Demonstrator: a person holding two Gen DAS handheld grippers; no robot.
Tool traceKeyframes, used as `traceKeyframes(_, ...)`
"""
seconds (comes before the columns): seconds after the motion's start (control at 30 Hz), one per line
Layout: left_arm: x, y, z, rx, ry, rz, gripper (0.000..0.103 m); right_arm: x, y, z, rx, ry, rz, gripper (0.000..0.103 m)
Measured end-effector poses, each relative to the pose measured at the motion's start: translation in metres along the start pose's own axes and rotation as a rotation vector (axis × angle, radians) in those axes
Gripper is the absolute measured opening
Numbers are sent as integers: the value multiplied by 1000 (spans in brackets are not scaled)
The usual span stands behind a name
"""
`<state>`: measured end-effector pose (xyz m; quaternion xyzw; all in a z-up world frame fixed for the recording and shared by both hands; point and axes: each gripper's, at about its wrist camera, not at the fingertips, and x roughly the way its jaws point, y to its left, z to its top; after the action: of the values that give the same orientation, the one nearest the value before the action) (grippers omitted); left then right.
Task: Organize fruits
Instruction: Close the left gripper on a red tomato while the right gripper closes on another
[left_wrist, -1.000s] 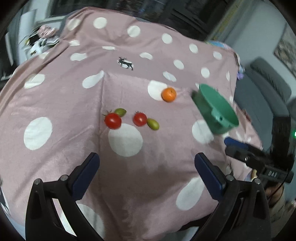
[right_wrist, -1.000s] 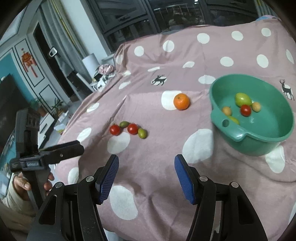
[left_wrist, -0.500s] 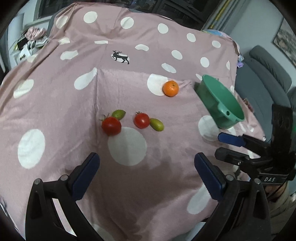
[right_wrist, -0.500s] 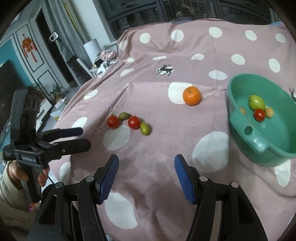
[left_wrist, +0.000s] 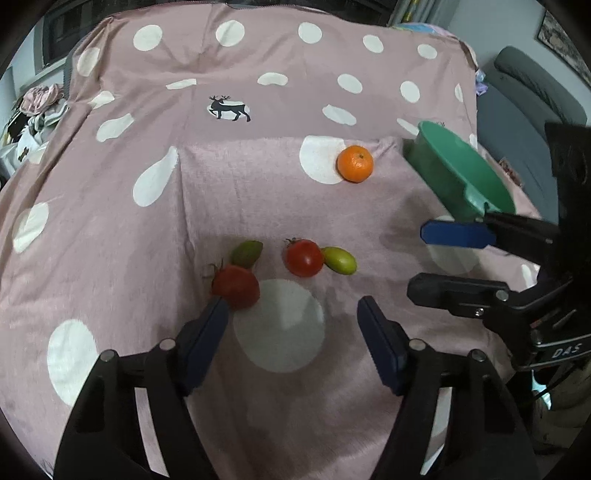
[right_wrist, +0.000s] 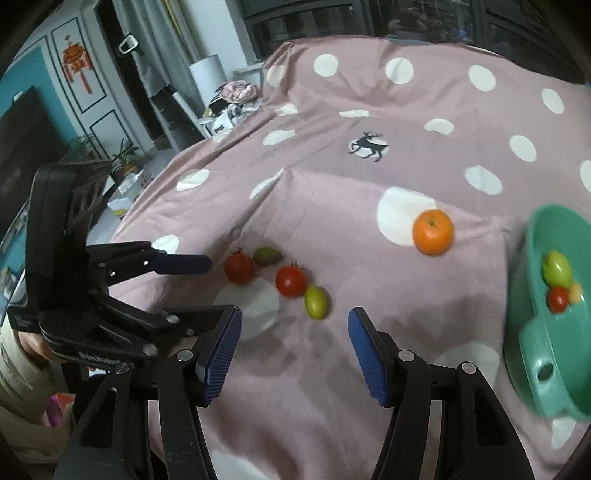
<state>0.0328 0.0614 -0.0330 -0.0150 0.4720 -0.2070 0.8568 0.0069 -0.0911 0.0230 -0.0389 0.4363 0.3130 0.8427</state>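
Two red tomatoes (left_wrist: 236, 286) (left_wrist: 303, 257), a dull green fruit (left_wrist: 246, 254) and a yellow-green fruit (left_wrist: 340, 260) lie together on the pink dotted cloth (left_wrist: 110, 258). An orange (left_wrist: 355, 163) sits farther back, near the green bowl (left_wrist: 458, 173). My left gripper (left_wrist: 291, 310) hovers just short of the group; its jaws are closing, nothing is between them, and its left fingertip is at the near tomato's edge. My right gripper (right_wrist: 294, 321) stands open and empty, close before the yellow-green fruit (right_wrist: 316, 302). The bowl (right_wrist: 543, 332) holds a green fruit (right_wrist: 557, 268), a small tomato (right_wrist: 557, 299) and another small fruit.
Each gripper shows in the other's view: the right gripper (left_wrist: 417, 260) at right, the left gripper (right_wrist: 219, 286) at left, held by a hand. A grey sofa (left_wrist: 535, 92) stands beyond the cloth's right edge. Clothes (right_wrist: 238, 92) are piled at the far left corner.
Both grippers have moved in toward the fruit group, which now looks larger. The left jaws have narrowed. The bowl has slid to the right edge of the right wrist view.
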Motion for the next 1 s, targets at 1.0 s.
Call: traceKeyframes(1.0, 45, 5, 16, 93, 139, 173, 38, 89, -20, 34, 55, 204, 183, 39)
